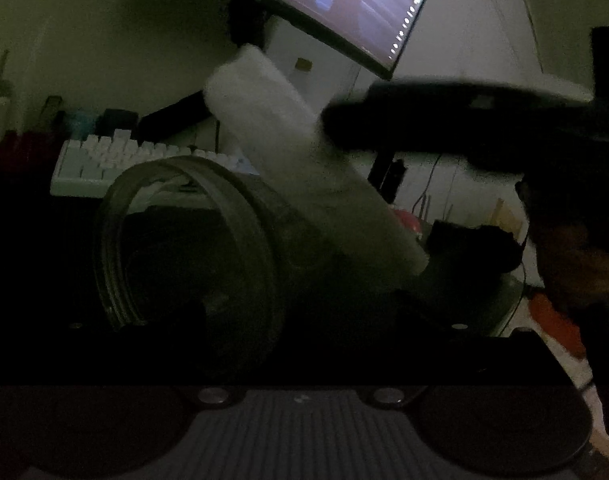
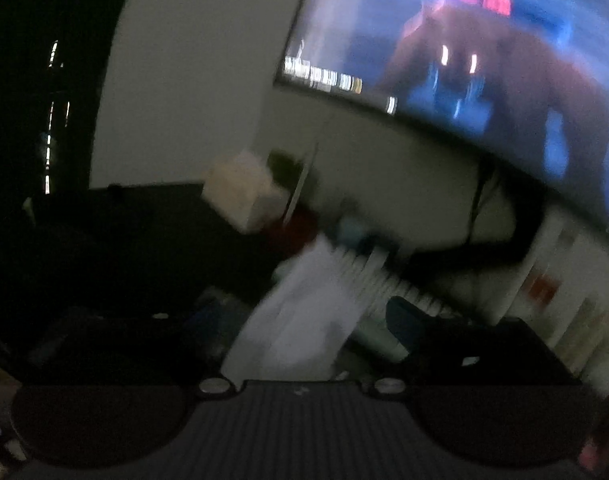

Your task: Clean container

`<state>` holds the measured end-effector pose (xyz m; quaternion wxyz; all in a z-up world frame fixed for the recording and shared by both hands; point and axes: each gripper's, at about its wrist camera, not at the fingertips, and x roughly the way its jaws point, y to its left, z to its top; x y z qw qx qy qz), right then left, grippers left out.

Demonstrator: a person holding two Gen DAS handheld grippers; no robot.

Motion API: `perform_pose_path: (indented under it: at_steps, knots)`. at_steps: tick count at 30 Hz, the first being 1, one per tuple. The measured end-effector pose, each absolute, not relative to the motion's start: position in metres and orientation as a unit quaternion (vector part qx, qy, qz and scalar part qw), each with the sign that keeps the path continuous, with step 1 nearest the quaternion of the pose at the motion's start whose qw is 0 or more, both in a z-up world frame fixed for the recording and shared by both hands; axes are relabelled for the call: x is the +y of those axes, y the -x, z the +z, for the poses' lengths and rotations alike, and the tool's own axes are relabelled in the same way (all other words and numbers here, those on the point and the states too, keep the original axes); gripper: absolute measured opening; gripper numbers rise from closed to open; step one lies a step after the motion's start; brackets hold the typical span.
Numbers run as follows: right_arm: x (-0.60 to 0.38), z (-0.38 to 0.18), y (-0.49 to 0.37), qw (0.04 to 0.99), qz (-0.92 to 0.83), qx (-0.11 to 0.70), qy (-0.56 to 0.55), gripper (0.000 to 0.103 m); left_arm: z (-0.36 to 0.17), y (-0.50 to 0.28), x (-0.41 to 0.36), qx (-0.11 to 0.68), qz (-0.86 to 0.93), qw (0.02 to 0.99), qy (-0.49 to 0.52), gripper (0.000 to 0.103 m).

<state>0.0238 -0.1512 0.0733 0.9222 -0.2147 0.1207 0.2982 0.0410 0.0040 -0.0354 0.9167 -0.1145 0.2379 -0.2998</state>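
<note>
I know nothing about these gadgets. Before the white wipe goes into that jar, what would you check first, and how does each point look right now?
1. Jar held by the left gripper: seems so, but too dark to confirm. Cannot tell.
2. Jar mouth uncovered, threaded rim showing: ok.
3. White cloth gripped by the right gripper: ok, it sticks out from between the fingers.
4. Cloth inside the jar: not ok, in the left wrist view it lies outside, beside the rim.
5. Picture sharp enough: not ok, the right view is smeared.
6. Keyboard behind the jar, apart from it: ok.
</note>
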Motion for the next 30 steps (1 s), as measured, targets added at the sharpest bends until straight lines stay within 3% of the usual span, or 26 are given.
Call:
perform_pose_path:
  at_steps: [3,6,9,10,11,17,26,30]
  knots:
    - [-0.167,0.083,-0.032,0.935,0.290,0.116,0.169,0.101,-0.036,-0.041,0.005,0.235,-0.301,0.917,0.115,0.103]
    - [-0.191,0.082,-0.047,0.953,0.255,0.143,0.085,0.102,-0.037,-0.039,0.003,0.233,-0.298,0.919,0.108,0.103]
    - [-0.214,0.073,-0.058,0.965,0.217,0.145,-0.038,0.091,-0.037,-0.037,0.000,0.231,-0.293,0.922,0.100,0.103]
    - [-0.220,0.070,-0.062,0.962,0.223,0.144,-0.066,0.052,-0.037,-0.037,-0.001,0.231,-0.293,0.922,0.099,0.103]
    - [-0.224,0.068,-0.066,0.956,0.234,0.153,-0.087,0.003,-0.037,-0.036,-0.001,0.231,-0.292,0.923,0.099,0.103]
    - [-0.225,0.072,-0.086,0.937,0.262,0.194,-0.122,0.002,-0.037,-0.035,0.000,0.230,-0.296,0.922,0.100,0.103]
    - [-0.177,0.055,-0.095,0.915,0.300,0.271,-0.011,0.004,-0.039,-0.033,-0.001,0.227,-0.293,0.924,0.097,0.103]
    - [-0.159,0.044,-0.082,0.910,0.315,0.261,0.063,0.004,-0.039,-0.033,0.000,0.228,-0.295,0.922,0.105,0.103]
